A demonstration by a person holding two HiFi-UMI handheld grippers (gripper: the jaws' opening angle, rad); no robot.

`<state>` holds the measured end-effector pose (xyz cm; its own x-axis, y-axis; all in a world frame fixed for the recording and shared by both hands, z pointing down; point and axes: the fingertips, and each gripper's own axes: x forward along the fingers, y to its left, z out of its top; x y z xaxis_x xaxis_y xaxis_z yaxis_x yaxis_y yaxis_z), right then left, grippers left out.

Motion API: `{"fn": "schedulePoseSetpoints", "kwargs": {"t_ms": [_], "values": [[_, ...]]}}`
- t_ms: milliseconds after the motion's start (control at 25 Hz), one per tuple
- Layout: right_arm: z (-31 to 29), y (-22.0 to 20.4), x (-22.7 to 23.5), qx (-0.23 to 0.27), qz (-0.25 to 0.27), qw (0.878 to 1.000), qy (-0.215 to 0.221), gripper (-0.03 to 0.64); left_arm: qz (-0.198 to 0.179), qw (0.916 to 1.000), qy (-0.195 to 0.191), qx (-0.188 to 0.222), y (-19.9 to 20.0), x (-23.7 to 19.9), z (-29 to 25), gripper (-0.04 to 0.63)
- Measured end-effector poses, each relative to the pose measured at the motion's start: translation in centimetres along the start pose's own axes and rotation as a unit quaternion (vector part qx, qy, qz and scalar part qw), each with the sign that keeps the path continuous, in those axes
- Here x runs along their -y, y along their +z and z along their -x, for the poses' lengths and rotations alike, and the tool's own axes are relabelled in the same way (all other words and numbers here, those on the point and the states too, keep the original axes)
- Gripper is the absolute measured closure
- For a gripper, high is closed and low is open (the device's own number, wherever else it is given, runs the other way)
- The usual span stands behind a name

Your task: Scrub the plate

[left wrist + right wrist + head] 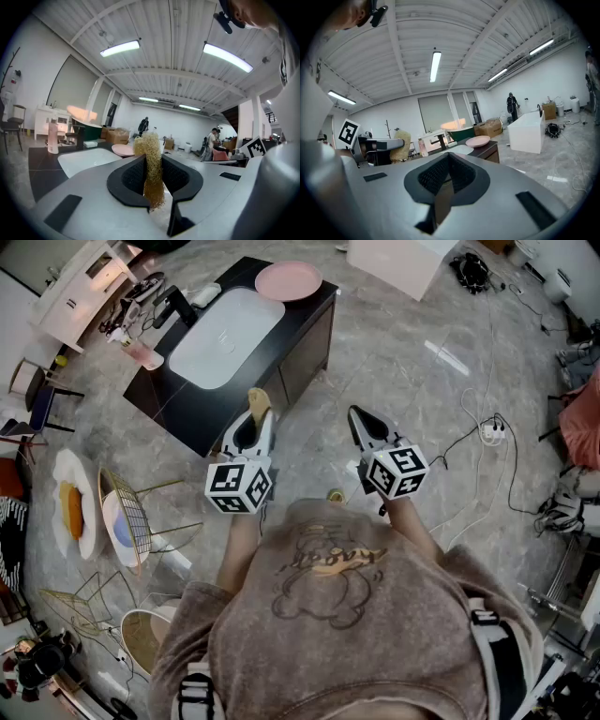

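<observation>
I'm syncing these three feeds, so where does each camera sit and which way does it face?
Head view: on the person's head, facing steeply down at the sink counter; shows torso, left hand-held gripper, right hand-held gripper.
Left gripper view: on the left one, looking along jaws shut on a scrubber toward the counter.
Right gripper view: on the right one, jaws shut empty, facing the counter.
Shared: pink plate in all three.

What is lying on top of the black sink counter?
A pink plate lies on one corner of the counter; a black faucet and pink bottle stand beside its white basin. What is under the plate is covered.
</observation>
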<state>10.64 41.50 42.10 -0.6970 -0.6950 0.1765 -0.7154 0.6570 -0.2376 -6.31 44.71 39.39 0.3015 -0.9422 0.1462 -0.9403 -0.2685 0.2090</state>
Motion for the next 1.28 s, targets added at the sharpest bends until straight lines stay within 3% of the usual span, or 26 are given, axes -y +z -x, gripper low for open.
{"fn": "schedulePoseSetpoints", "kwargs": {"t_ms": [320, 800, 1280], "values": [[0.4, 0.5, 0.8, 0.01, 0.001, 1.0, 0.011, 0.617, 0.004, 0.9999, 0.011, 0.005, -0.2, 0.6, -0.6, 0.518], [0.0, 1.5, 5.9, 0.016, -0.018, 0.998, 0.056, 0.617, 0.0, 0.9985, 0.049, 0.025, -0.9, 2.8, -3.9, 0.518], [-8.1, 2.0, 12.0, 0.009, -0.022, 0.999, 0.049, 0.617, 0.004, 0.999, 0.035, 0.029, 0.5, -1.5, -13.6, 0.519]]}}
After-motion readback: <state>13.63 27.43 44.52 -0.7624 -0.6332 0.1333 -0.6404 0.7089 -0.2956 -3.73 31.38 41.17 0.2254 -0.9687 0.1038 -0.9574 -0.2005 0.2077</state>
